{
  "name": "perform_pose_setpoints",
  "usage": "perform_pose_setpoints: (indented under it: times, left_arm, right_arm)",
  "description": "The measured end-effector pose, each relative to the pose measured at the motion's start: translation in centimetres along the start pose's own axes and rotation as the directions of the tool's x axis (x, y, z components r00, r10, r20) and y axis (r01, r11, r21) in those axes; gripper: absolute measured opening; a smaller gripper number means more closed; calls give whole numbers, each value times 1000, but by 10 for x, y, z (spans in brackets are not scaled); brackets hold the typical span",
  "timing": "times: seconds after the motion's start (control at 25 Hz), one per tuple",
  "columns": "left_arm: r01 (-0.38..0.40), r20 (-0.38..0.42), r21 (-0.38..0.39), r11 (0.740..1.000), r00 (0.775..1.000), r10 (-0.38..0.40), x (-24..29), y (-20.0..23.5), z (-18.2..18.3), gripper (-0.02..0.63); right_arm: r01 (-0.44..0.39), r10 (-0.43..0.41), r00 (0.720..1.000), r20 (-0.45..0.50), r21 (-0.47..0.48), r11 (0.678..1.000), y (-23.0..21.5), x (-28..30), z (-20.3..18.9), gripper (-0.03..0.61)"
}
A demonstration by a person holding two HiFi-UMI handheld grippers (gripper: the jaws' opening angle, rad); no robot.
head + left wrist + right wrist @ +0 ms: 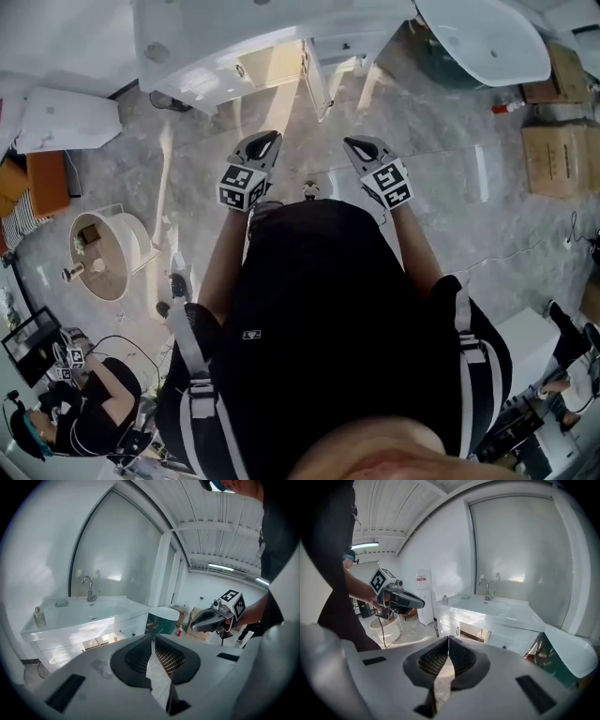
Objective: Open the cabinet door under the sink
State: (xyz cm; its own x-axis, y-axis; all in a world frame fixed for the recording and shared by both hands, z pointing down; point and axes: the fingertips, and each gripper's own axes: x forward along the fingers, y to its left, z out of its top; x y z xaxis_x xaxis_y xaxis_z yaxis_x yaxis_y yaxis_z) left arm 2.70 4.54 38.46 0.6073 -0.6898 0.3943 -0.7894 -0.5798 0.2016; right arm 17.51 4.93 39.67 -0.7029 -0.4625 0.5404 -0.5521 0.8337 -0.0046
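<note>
The white sink vanity [202,47] stands ahead of me, with its faucet [89,588] on top. Under the basin the cabinet shows a gap with a wooden interior [270,64], and a white door [317,82] stands swung outward beside it. The same gap [472,633] appears in the right gripper view, next to a door handle [458,631]. My left gripper [271,140] and right gripper [352,144] hang side by side in the air, short of the vanity. Both are shut and hold nothing; each one's jaws meet at the tips [153,638] [448,639].
A white tub [483,37] sits at the back right, with cardboard boxes [555,159] beside it. A round white basin [103,253] stands on the marble floor at the left. Another person [89,403] crouches at the lower left.
</note>
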Motion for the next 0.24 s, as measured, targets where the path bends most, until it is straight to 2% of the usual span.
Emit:
perform_pose_setpoints:
  times: [0.24]
  left_arm:
    - [-8, -5, 15, 1000, 1000, 8, -1, -6, -2, 32]
  right_arm:
    - [13, -13, 1000, 3, 11, 1000, -5, -11, -3, 60]
